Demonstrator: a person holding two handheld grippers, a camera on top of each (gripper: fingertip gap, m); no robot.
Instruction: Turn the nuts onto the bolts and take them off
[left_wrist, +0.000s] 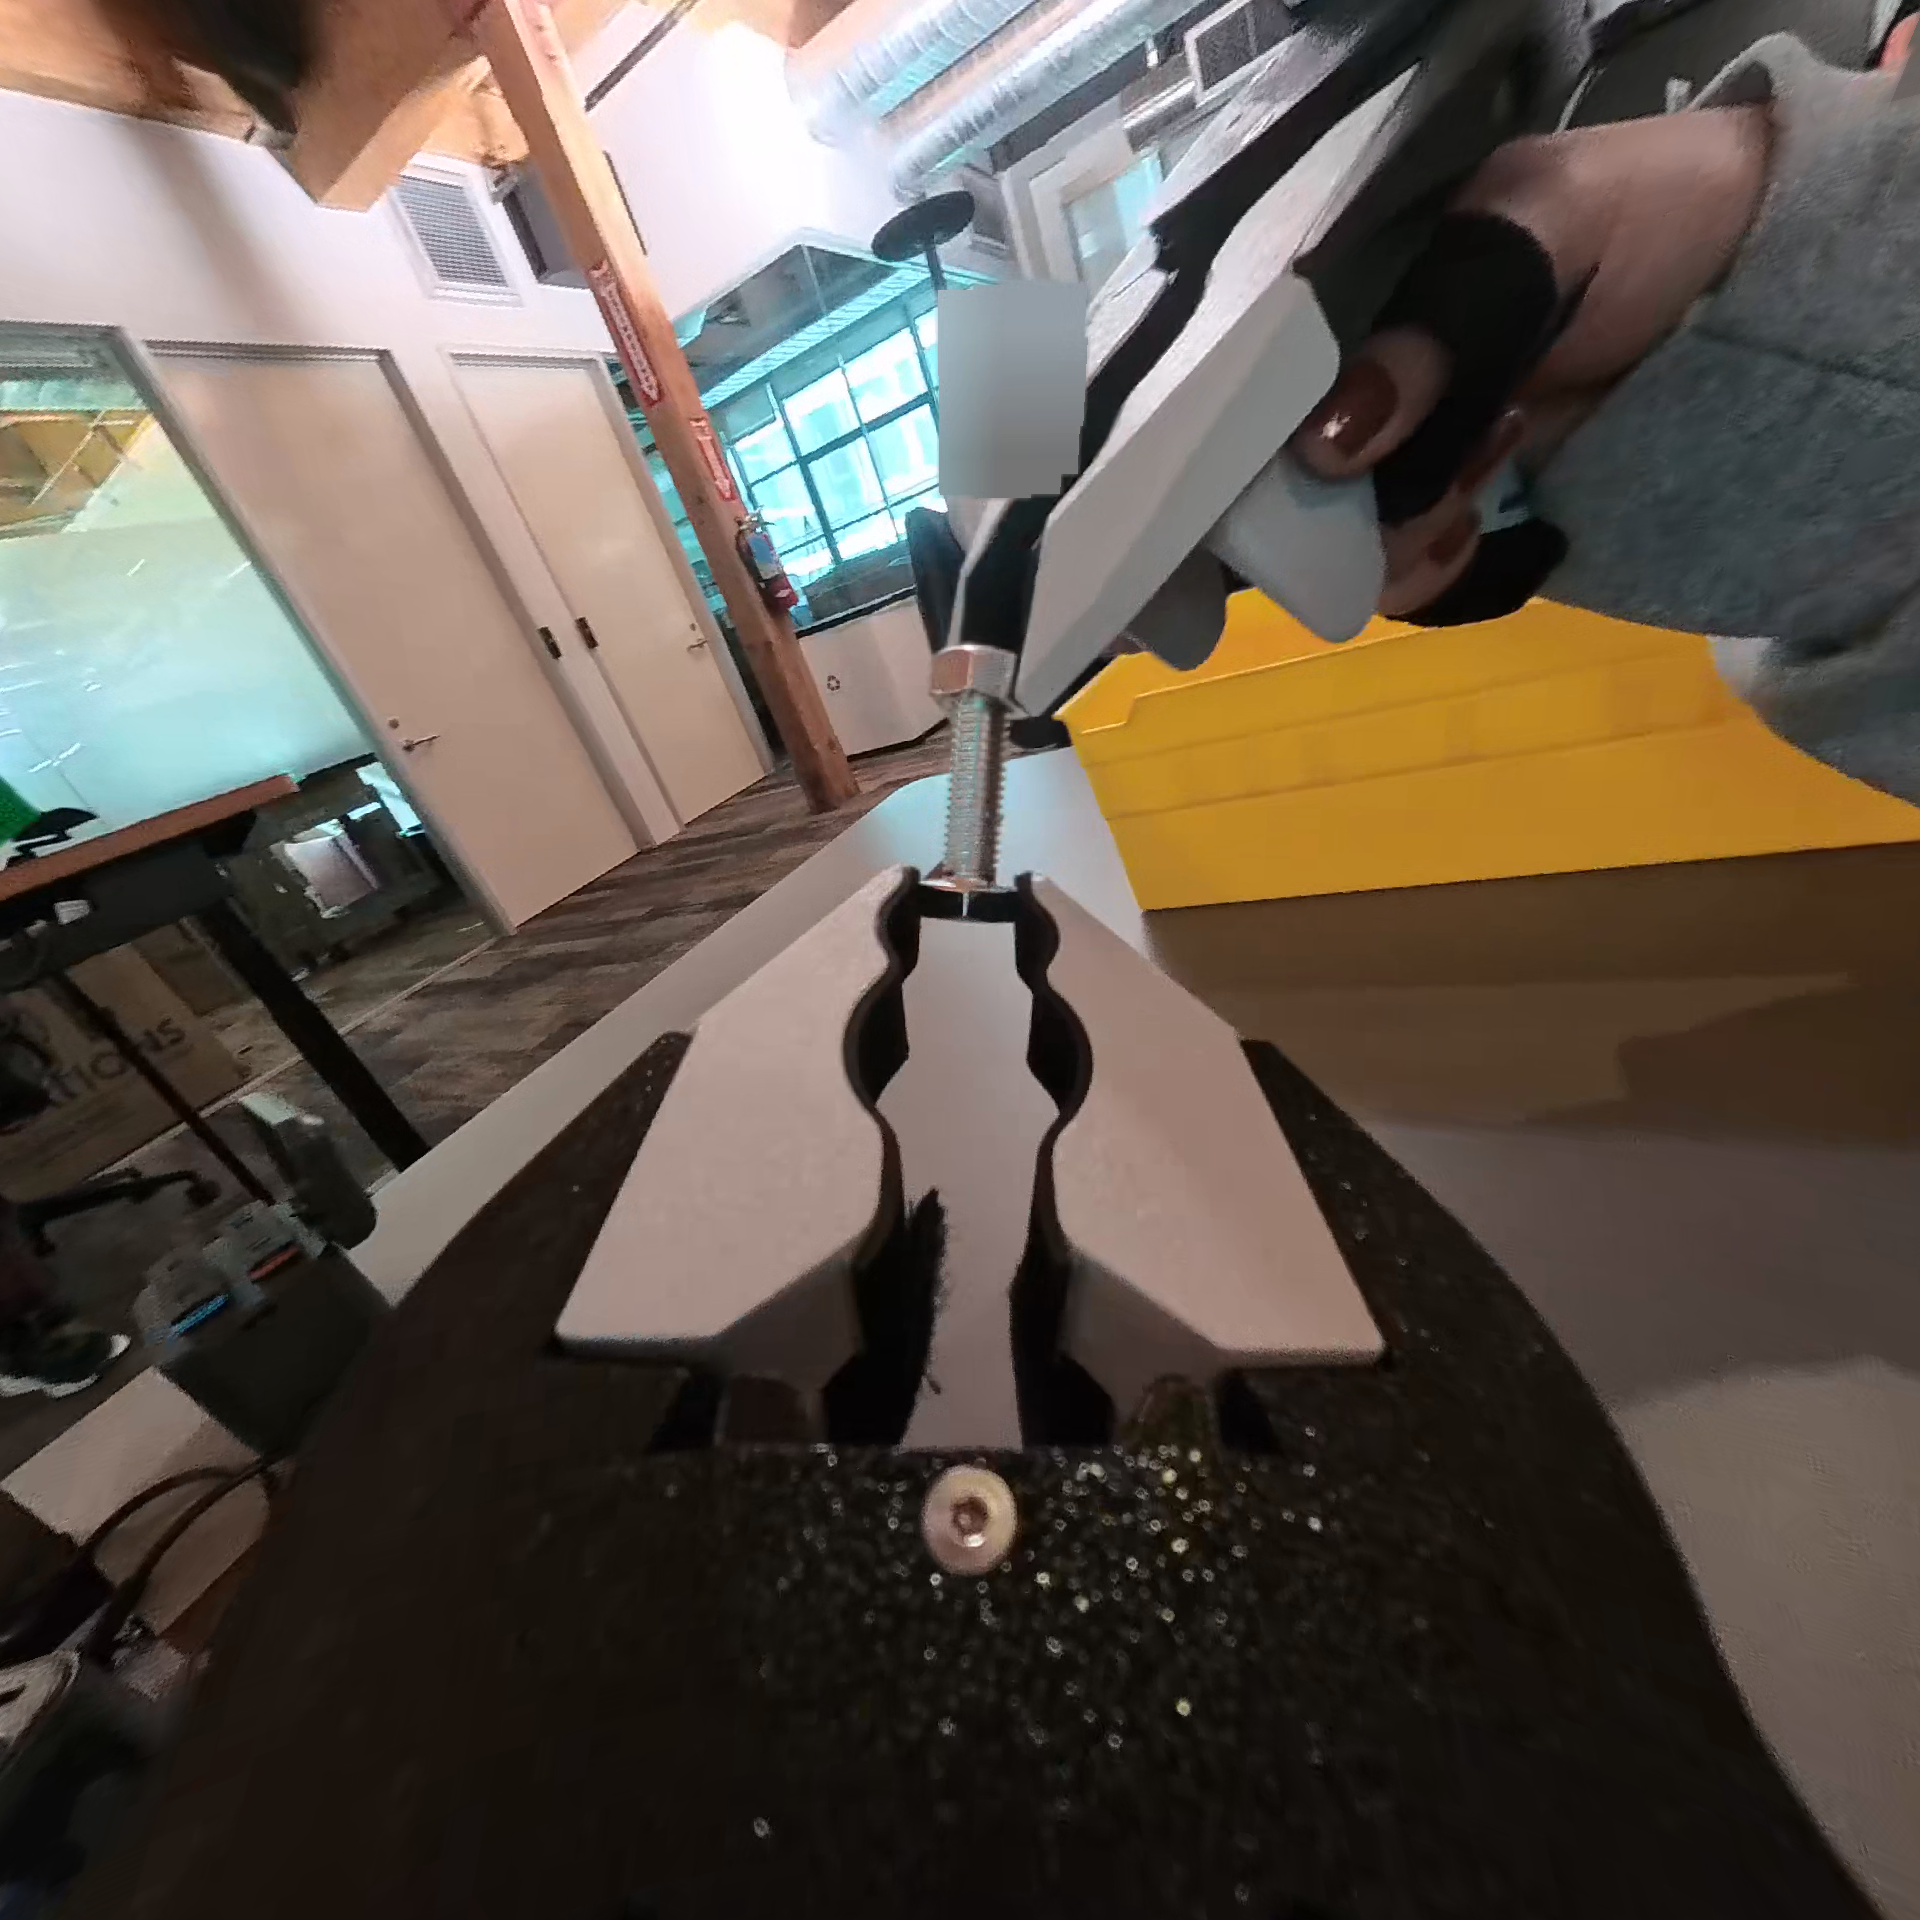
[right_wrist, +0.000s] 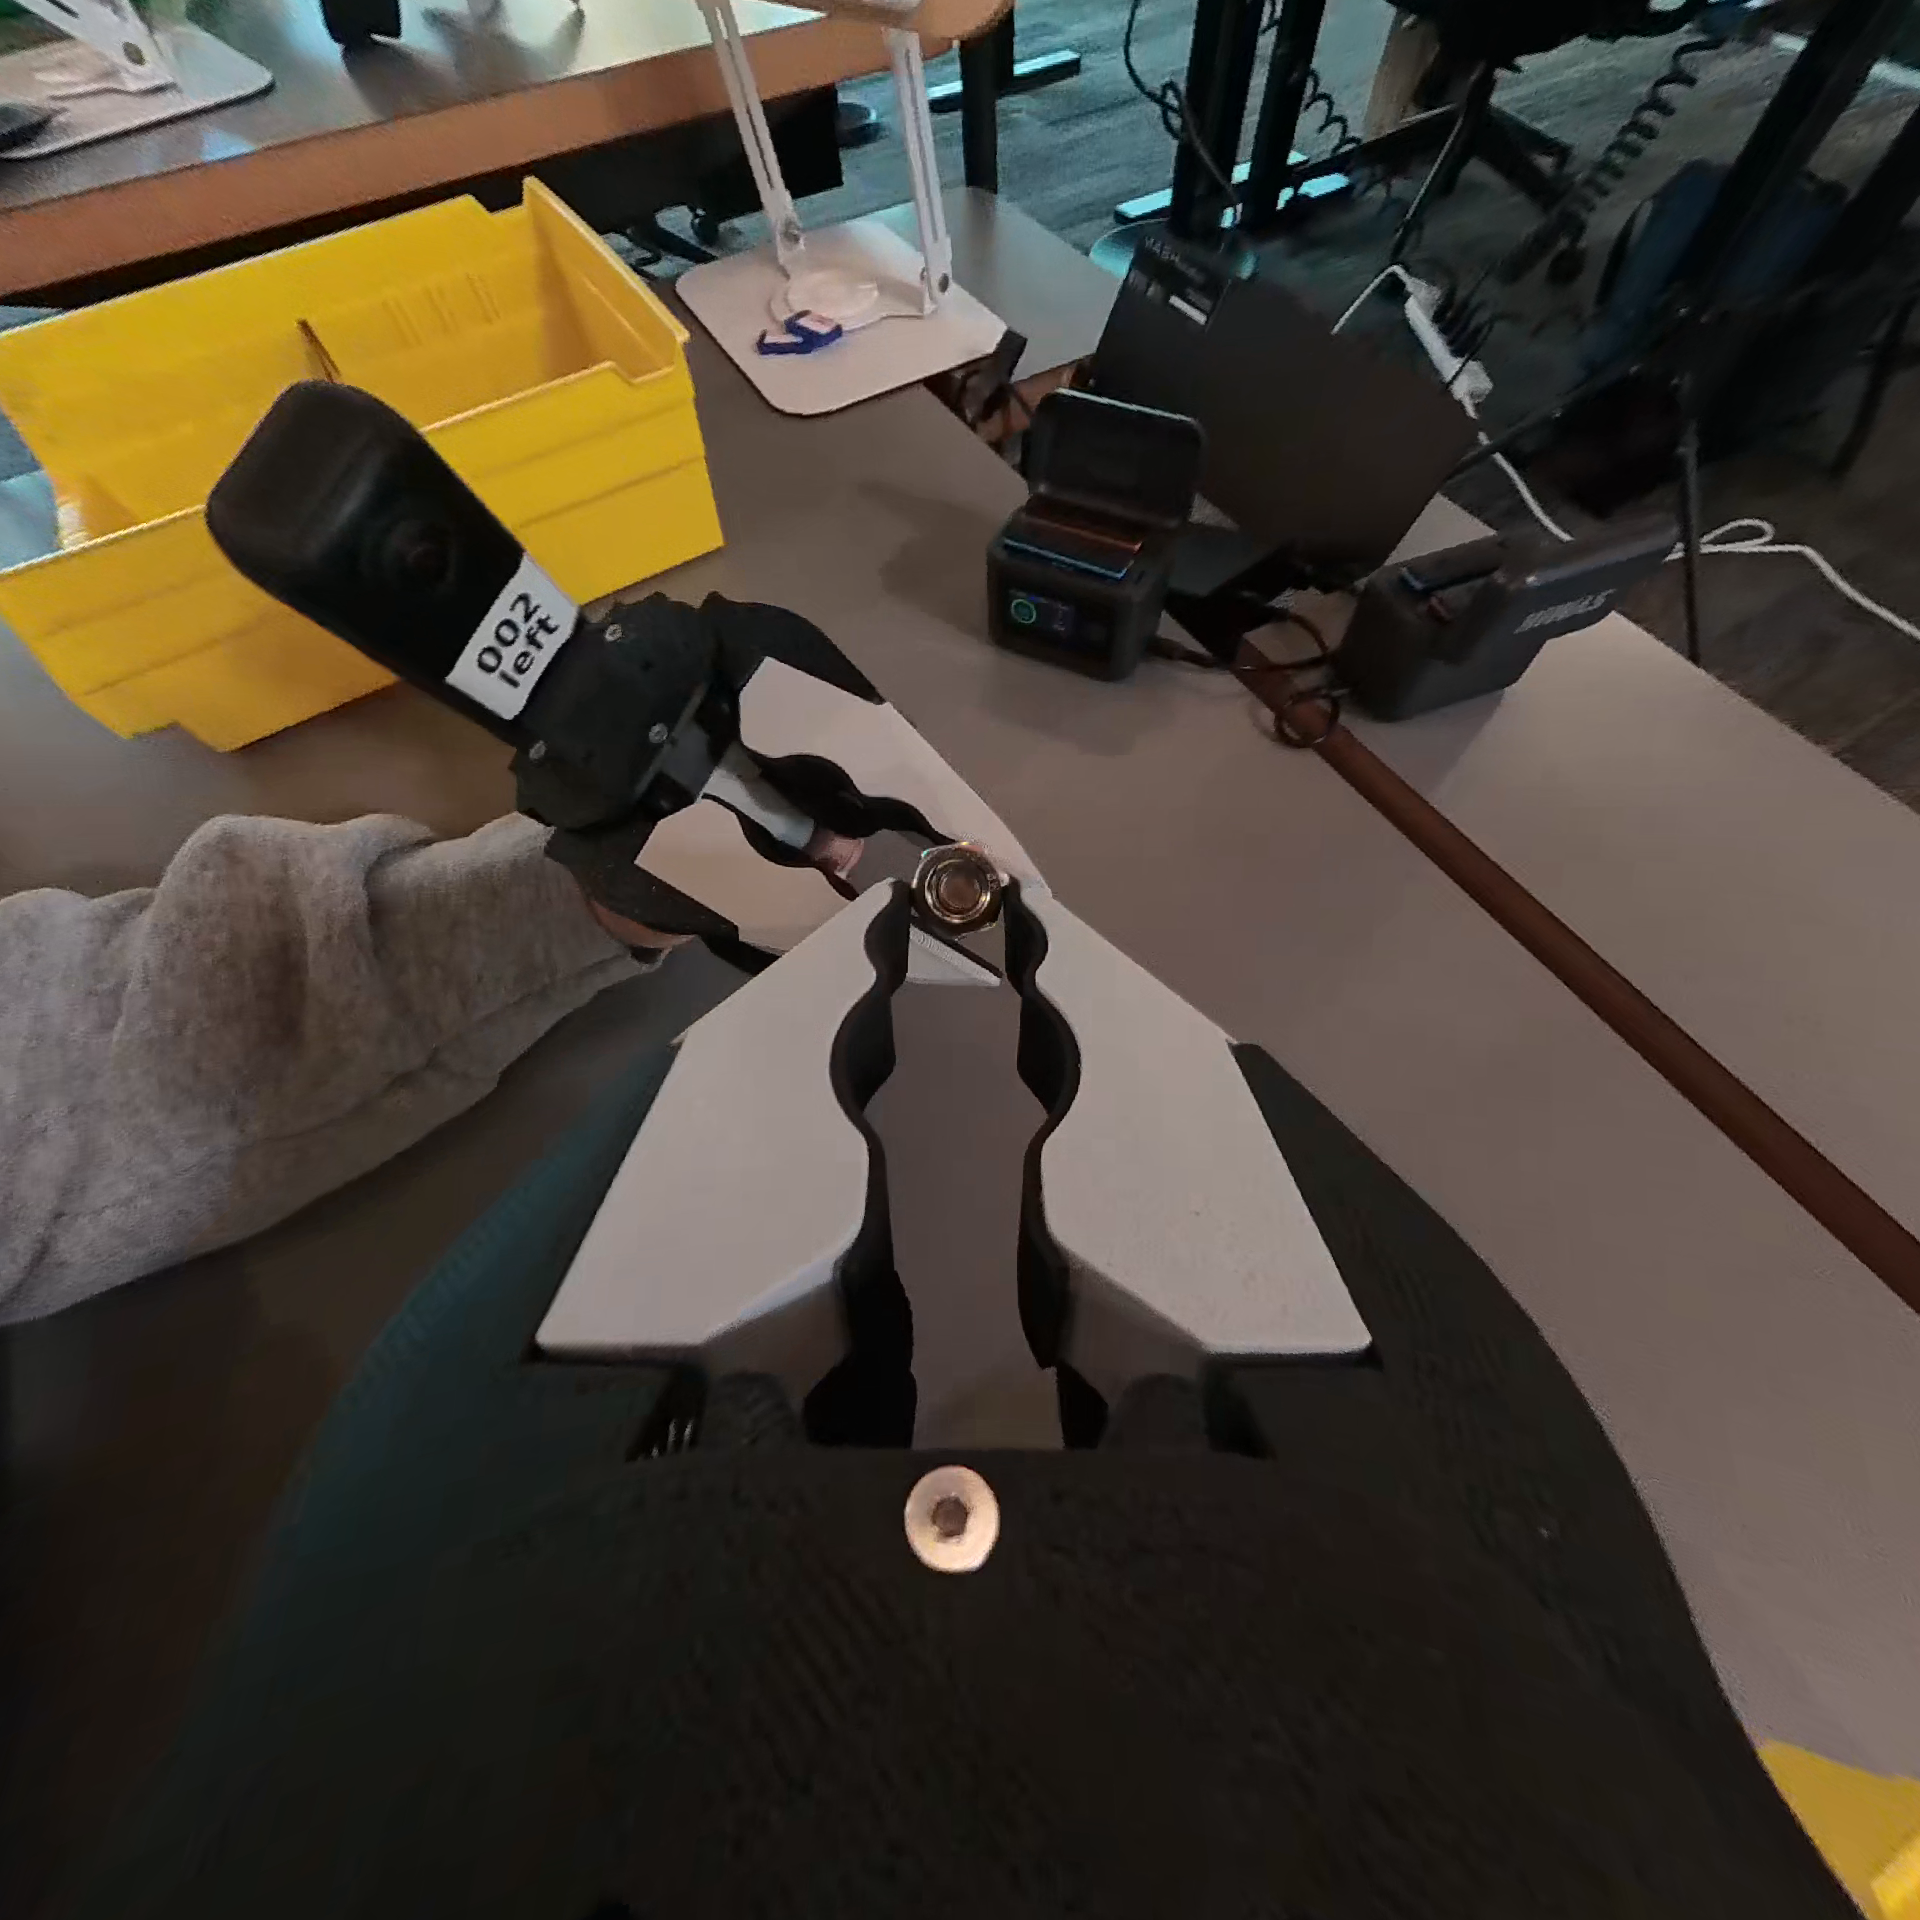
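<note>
Pinched in my left gripper (left_wrist: 968, 891), the bolt (left_wrist: 971, 784) stands upright by its head near the table (left_wrist: 1558, 1039) edge. My right gripper (right_wrist: 954, 906) closes on the nut (right_wrist: 956, 888) at the bolt's top. Beyond sits a yellow bin (right_wrist: 436, 416).

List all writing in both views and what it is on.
I won't copy wording; here is what bears it.
White sticker on left gripper: black print.
Black card by the charger: small, blurred.
Grey case: pale lettering.
Red signs on the wooden post: blurred.
Cardboard box under the desk: dark print.
</note>
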